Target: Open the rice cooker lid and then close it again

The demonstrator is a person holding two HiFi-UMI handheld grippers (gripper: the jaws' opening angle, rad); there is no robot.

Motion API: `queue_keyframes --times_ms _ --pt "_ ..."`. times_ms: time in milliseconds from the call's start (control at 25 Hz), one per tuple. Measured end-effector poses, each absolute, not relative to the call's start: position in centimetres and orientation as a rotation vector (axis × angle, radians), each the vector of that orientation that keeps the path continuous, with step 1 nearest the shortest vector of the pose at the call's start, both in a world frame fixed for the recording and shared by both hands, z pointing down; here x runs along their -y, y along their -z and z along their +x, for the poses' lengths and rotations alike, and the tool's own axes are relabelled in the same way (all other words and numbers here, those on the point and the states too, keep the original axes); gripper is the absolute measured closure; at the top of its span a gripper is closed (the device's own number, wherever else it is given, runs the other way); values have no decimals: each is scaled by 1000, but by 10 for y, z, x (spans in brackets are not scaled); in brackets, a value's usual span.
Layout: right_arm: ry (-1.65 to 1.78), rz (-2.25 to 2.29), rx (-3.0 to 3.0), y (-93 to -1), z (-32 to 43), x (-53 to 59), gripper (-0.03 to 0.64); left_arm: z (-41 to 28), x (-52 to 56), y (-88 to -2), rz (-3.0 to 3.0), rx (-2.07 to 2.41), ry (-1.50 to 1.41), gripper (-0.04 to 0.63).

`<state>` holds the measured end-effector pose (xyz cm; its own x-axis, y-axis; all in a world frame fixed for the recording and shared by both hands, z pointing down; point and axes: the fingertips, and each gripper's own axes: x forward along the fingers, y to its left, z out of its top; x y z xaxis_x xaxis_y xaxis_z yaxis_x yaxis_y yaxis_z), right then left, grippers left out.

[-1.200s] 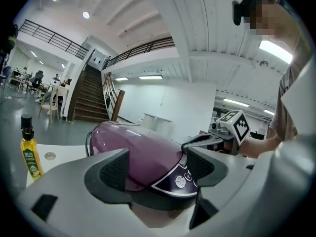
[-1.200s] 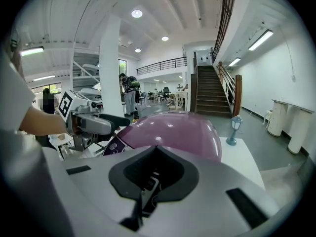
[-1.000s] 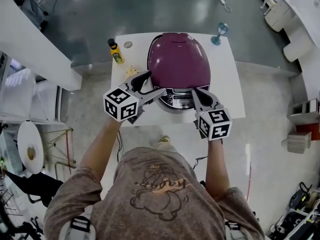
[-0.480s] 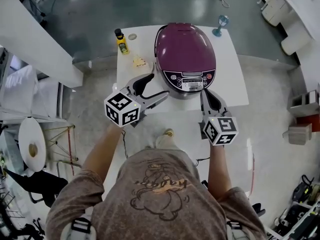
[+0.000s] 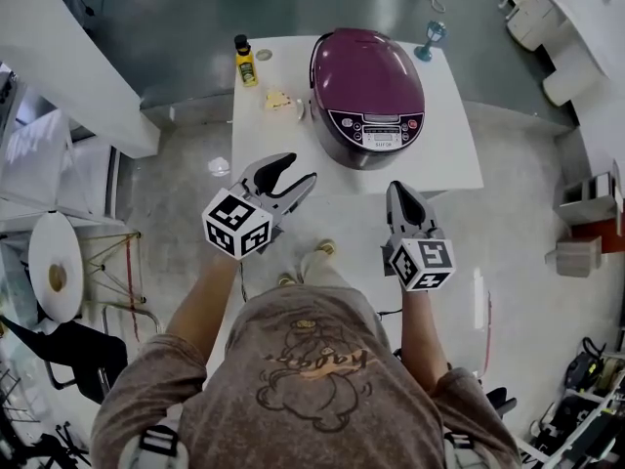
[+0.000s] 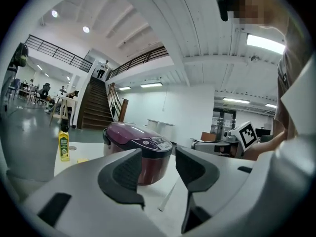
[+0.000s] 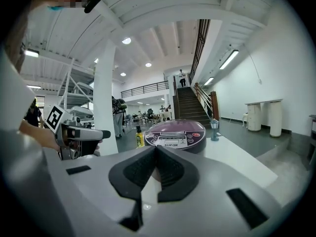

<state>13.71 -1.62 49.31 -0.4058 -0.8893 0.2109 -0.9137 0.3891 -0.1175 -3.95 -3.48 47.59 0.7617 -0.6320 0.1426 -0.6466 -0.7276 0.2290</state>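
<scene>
Purple rice cooker (image 5: 367,94) stands mid-counter (image 5: 444,159), lid down. Both grippers have drawn back from its front, clear of the near edge. The left gripper (image 5: 296,169) has just been narrowing and stands half-open with nothing between its jaws. The right gripper (image 5: 400,190) is closed and empty. Judgement: the lid cycle looks complete. A yellow bottle (image 5: 244,62) and blue goblet (image 5: 430,39) stand apart, and nothing obstructs.

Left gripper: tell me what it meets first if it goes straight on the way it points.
Probably the rice cooker, at its front wall, beyond a stretch of table; depth is uncertain. The left gripper has jaws that have just been closing, with nothing between them.
</scene>
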Motion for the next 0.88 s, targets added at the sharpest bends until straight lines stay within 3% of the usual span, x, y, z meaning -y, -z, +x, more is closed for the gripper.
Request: queue_keyframes --times_ms 520,880 --pt "-321 1618 2568 -510 113 -17 614 -80 9 -504 2602 1235 -85 563" --pt "-306 1590 2569 -516 97 -18 615 -96 8 -508 2578 1314 -98 574"
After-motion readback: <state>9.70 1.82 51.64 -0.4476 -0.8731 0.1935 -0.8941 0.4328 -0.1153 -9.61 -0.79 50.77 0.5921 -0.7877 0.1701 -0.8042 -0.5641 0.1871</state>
